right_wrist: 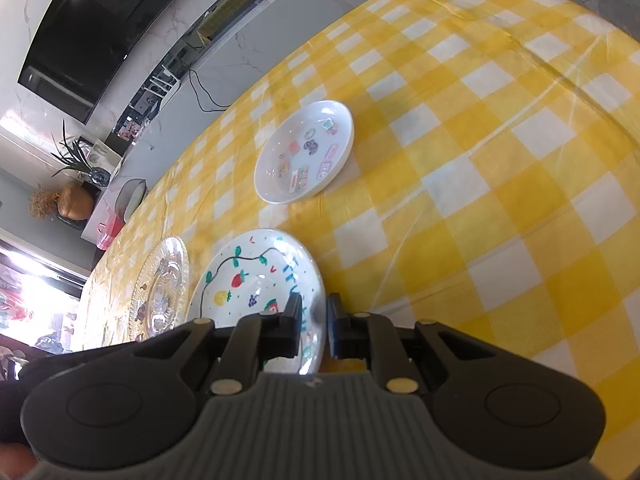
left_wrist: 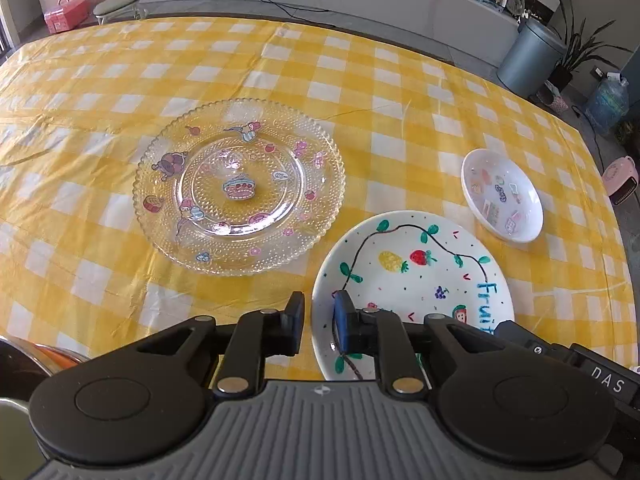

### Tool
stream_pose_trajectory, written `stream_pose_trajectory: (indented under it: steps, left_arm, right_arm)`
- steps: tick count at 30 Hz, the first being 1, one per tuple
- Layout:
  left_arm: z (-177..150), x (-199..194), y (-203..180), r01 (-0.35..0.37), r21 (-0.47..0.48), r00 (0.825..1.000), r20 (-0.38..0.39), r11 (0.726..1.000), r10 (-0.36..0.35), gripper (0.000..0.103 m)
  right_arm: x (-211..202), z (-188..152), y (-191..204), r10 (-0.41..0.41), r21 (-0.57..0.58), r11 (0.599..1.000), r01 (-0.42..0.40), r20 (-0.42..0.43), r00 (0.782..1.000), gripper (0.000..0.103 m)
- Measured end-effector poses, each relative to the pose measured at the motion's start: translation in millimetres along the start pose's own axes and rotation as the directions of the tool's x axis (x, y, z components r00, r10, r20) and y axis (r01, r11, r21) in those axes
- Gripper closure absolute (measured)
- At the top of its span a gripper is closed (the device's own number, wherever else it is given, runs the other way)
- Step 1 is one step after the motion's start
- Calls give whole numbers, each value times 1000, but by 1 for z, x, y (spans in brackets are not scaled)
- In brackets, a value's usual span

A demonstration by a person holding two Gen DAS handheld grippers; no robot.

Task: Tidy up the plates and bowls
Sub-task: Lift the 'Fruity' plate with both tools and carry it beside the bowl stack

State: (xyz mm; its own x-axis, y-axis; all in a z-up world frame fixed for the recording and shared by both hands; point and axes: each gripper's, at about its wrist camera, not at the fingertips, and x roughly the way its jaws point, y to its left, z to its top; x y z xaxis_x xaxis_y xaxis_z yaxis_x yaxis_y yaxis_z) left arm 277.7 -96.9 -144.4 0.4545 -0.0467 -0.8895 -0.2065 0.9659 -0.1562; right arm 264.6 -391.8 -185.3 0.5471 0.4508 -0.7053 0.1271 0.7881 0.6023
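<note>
A white plate painted with fruit (left_wrist: 416, 276) lies on the yellow checked tablecloth (left_wrist: 100, 80). My left gripper (left_wrist: 318, 314) is shut on its near left rim. My right gripper (right_wrist: 314, 320) is shut on the plate's (right_wrist: 248, 280) right rim. A large clear glass plate with cartoon stickers (left_wrist: 240, 184) lies to the left, and shows at the left of the right wrist view (right_wrist: 160, 292). A small white sticker bowl (left_wrist: 502, 196) sits to the right beyond it, and shows in the right wrist view (right_wrist: 306, 152).
A metal pot rim (left_wrist: 36, 356) shows at the near left edge. Beyond the table stand a grey bin (left_wrist: 528, 56), a plant (left_wrist: 576, 48), a stool (left_wrist: 120, 0) and a pink box (left_wrist: 66, 14). A TV (right_wrist: 96, 28) hangs on the wall.
</note>
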Motion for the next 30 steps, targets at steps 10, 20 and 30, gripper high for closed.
stream_pose_trajectory:
  steps: [10, 20, 30]
  left_arm:
    - [-4, -4, -4, 14, 22, 1000, 5, 1000, -14, 84]
    - [-20, -32, -14, 63, 25, 998, 18, 998, -63, 85]
    - [-49, -67, -20, 136, 9, 990, 45, 991, -137, 85]
  right_arm:
    - [-3, -1, -12, 11, 62, 998, -11, 3, 1000, 97]
    - [-36, -2, -16, 7, 81, 997, -9, 28, 1000, 98]
    - [-86, -23, -27, 10, 118, 993, -18, 69, 998, 98]
